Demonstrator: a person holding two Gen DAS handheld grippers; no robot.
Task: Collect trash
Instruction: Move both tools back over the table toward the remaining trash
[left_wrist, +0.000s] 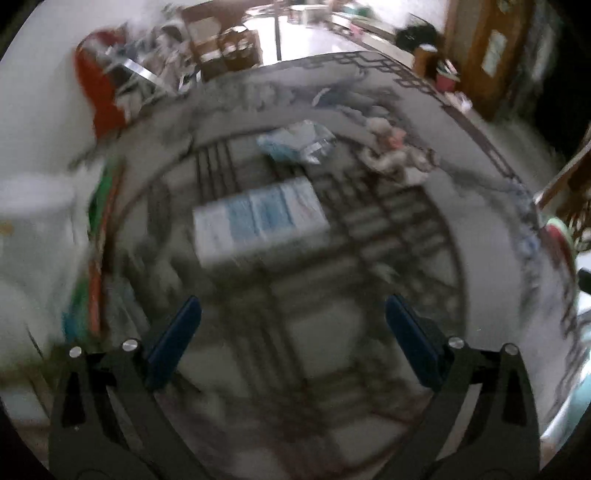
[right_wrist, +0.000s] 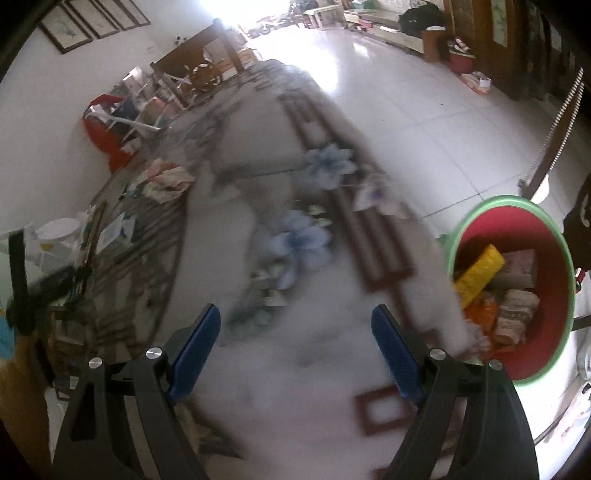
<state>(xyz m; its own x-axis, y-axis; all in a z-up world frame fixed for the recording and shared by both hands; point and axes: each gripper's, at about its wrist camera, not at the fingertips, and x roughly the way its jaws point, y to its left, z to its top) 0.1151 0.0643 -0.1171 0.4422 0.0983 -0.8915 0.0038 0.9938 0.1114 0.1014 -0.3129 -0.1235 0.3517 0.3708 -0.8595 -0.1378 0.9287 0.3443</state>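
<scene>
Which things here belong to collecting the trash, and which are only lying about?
For the job:
- white-and-blue box on the table
- crumpled blue-and-clear wrapper
- crumpled cloth or paper heap
- red bucket, already holding packets
- left gripper and right gripper, both open and empty

Just lying about:
- white container
- framed pictures

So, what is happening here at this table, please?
A person is clearing trash from a round patterned table with a gripper in each hand. Both the left gripper and the right gripper are open and hold nothing. A white and blue box, a bluish plastic wrapper and a crumpled pale wad lie on the table. Beside it, a red bucket with a green rim already holds a yellow packet and other wrappers.
</scene>
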